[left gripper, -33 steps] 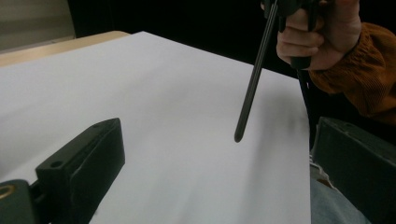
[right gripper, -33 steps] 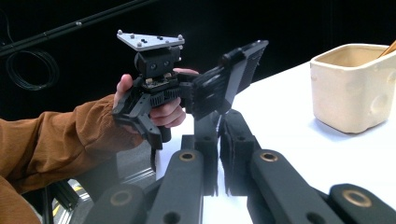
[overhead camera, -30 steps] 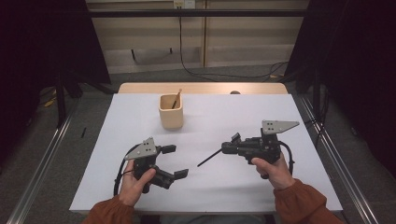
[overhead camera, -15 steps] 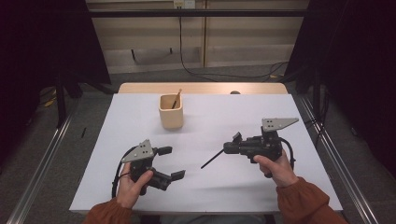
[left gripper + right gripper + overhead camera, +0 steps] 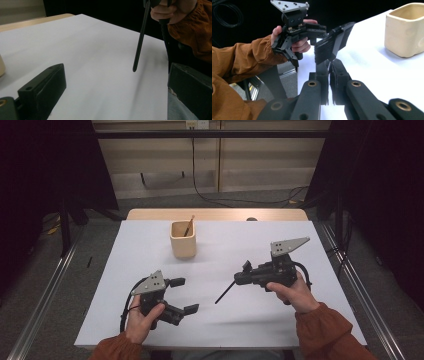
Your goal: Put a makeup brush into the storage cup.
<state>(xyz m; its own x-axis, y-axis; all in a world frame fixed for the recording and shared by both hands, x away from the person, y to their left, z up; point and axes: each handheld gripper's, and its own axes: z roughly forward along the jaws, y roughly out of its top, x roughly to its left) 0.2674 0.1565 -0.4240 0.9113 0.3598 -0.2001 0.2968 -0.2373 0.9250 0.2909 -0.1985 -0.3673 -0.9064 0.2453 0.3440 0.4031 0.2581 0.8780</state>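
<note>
**Dark stick gripped in right claw, cup waiting at far side**

Nearest the front edge of the tabletop (image 5: 125, 320), toward its left corner, the left claw (image 5: 182, 295) rested in the person's left hand (image 5: 142, 320), jaws spread wide apart with nothing between them; in the left gripper view its two black jaws stood at either side of bare white surface.

A little farther in, right of centre, the right hand (image 5: 292, 292) held the right claw (image 5: 239, 280) turned level and pointing leftward; its jaws were clenched on one end of a thin dark stick (image 5: 225, 294), which slanted down toward the front edge, its free tip just above or touching the white surface; which, I could not tell. In the left gripper view the stick (image 5: 140, 40) hung steeply with its tip close to the tabletop.

Farthest off, near the back edge and left of centre, stood a beige square cup (image 5: 183, 239), well apart from both claws, with a brown stick (image 5: 189, 226) leaning inside it.

The dark stick looked light, stiff and slender, likely smooth enough to swivel or slide between the pads; held at its end it would lever easily, so a hold nearer the middle seemed steadier; the cup looked light and could tip if knocked.
</note>
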